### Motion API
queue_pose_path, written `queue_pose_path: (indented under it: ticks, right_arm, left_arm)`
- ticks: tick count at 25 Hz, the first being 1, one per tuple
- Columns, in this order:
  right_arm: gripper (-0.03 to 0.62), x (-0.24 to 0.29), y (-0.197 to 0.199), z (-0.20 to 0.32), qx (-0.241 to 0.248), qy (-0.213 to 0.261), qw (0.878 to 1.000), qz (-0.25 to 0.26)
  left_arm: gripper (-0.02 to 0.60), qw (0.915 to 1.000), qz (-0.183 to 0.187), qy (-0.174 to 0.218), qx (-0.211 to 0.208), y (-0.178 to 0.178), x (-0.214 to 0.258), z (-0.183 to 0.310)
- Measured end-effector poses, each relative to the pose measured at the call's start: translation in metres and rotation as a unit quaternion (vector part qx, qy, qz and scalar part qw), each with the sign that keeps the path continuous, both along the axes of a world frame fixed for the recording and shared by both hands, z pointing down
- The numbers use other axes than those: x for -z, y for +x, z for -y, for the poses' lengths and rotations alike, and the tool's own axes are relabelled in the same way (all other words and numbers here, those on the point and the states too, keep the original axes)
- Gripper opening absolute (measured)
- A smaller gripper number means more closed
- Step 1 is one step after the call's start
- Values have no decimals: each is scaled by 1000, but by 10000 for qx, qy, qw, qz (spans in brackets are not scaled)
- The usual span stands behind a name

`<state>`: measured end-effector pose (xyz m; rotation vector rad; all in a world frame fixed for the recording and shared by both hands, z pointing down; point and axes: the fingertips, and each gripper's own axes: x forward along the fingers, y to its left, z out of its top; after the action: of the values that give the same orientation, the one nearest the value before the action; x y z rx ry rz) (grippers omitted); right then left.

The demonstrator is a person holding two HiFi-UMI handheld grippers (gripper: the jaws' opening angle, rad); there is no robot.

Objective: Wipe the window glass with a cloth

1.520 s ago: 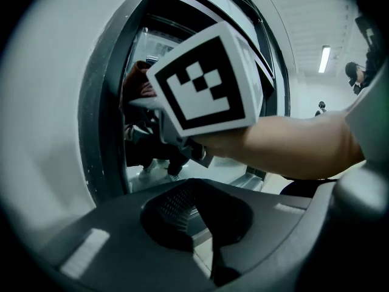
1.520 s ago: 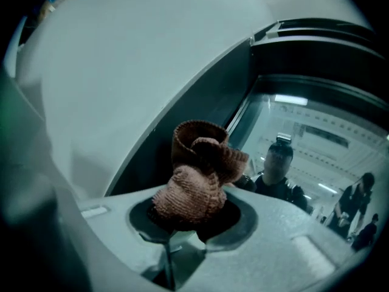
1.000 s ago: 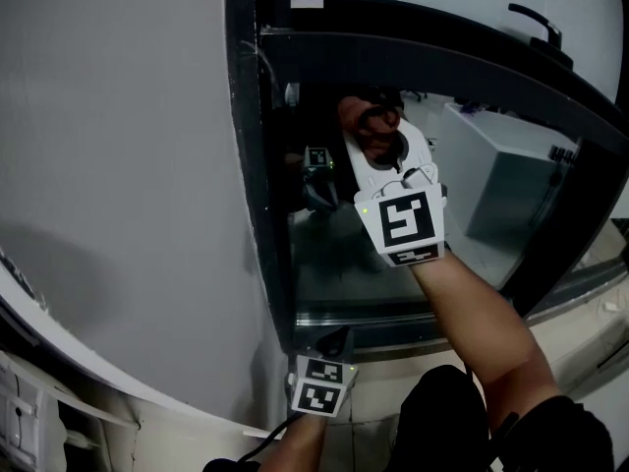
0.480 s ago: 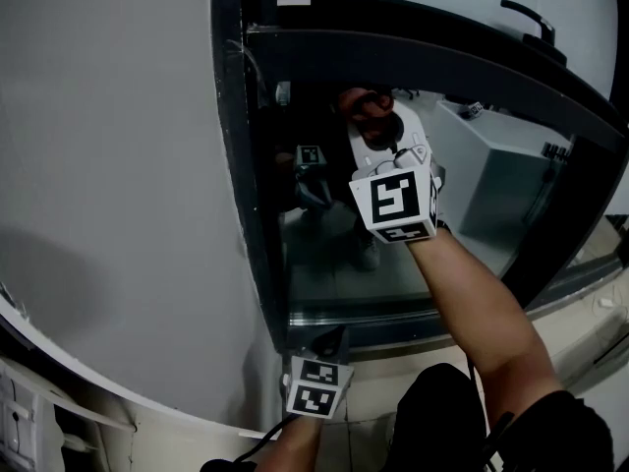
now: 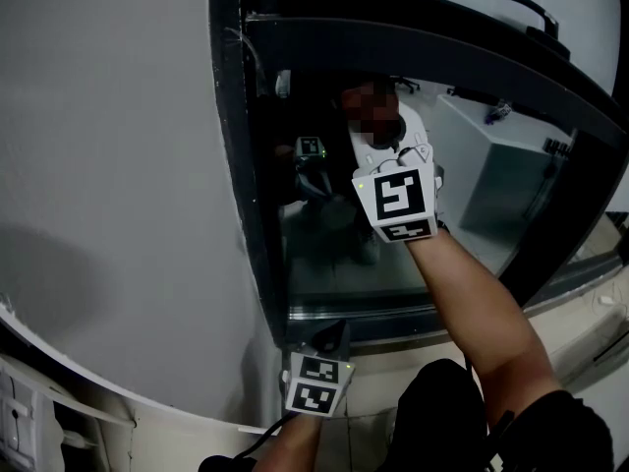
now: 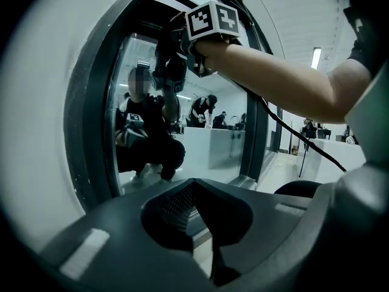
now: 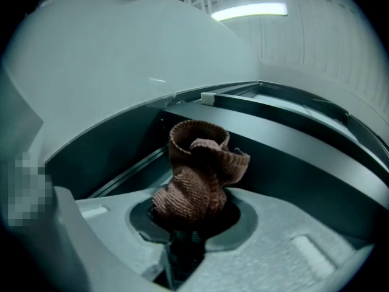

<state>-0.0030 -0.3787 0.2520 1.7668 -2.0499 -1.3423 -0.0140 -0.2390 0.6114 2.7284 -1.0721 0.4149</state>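
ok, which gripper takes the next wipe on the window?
Right. The right gripper is clamped on the cloth, up at the window glass; the left gripper is shut, empty, low by the window frame.

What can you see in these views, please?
window glass: one, clear, inside the frame
window frame: one, black, around the glass
handle: one, black, top right above the glass
wall: one, grey, left of the window
cloth: one, brown knit, in the right claw
right claw: one, white, up at the glass, shut on the cloth
left claw: one, dark, low by the frame's bottom corner, shut, empty
right forearm: one, bare, reaching to the window
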Motion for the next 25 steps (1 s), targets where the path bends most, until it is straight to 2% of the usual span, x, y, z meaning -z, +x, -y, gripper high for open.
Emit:
queue_pose_path:
  ticks: [13,25]
  right_arm:
    - [80,-55,3,2,52,-285,9994,195]
    - [80,-113,-2,4,88,-734,9972,147]
  left_arm:
    - [18,10000,15,-18,-30,1,-1,-4]
    - [18,10000,46,-54,-36,3,-5,-3]
